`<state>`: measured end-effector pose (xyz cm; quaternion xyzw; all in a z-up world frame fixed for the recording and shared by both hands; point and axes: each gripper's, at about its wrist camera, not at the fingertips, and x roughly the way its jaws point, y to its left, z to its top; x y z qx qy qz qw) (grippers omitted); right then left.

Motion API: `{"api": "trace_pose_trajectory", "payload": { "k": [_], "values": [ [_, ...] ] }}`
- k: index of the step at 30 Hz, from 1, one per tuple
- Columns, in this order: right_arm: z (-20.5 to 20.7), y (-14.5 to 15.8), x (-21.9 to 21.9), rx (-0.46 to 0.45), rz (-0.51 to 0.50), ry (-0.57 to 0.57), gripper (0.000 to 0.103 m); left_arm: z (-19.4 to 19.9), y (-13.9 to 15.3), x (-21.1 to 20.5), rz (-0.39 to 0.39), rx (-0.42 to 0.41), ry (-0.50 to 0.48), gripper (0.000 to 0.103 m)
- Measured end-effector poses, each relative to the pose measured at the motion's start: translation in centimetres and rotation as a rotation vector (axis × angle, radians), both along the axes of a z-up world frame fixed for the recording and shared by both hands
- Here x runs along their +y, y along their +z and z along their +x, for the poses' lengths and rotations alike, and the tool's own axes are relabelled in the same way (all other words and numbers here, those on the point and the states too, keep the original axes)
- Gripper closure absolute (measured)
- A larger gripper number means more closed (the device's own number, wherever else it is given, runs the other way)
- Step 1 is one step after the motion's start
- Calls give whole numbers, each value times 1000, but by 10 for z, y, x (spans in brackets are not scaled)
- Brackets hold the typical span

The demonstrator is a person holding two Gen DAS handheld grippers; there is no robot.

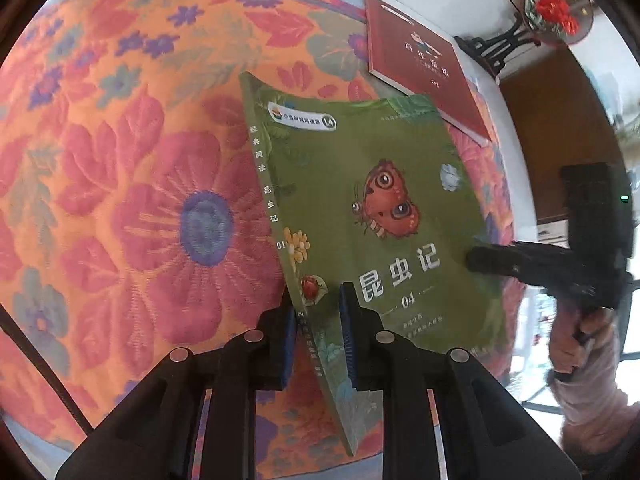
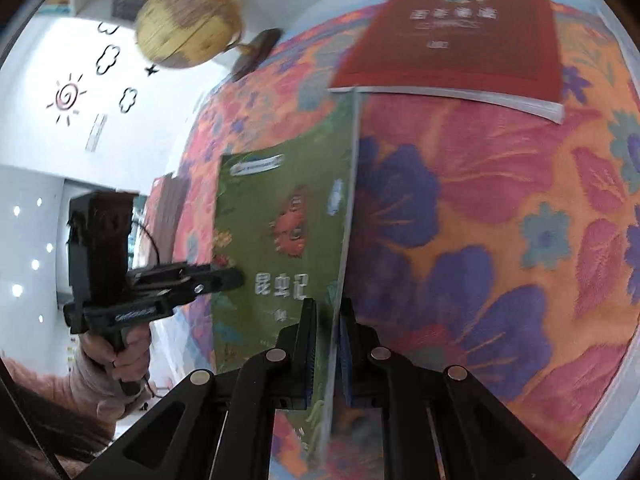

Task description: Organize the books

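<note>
Slipping or buckling looks likely: green book [image 1: 372,216] hangs tilted above the floral cloth [image 1: 132,184], near the red book [image 1: 424,64], pinched only at opposite thin edges. Left gripper [image 1: 316,332] clamps the spine edge; right gripper [image 2: 328,344] clamps the page edge, both nearly closed.

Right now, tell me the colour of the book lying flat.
Dark red, seen best in the right wrist view.
</note>
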<state>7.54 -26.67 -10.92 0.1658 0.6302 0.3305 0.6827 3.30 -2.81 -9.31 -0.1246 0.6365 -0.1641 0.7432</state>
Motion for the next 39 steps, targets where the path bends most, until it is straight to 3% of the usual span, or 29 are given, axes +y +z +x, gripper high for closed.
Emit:
{"api": "trace_pose_trajectory", "payload": {
  "k": [3,7,28,39],
  "values": [
    [-9,10,15,-31,-8,31,93,-2,6,1,65,-29,-42,86],
    [-20,14,33,-54,-29,56,93,-5,11,10,91,-29,-54,86],
    [-28,23,88,-74,-9,53,93,-17,24,64,82,-26,-34,86],
    [-35,31,118,-90,-7,31,93,-16,39,93,73,-69,-53,86]
  ]
}}
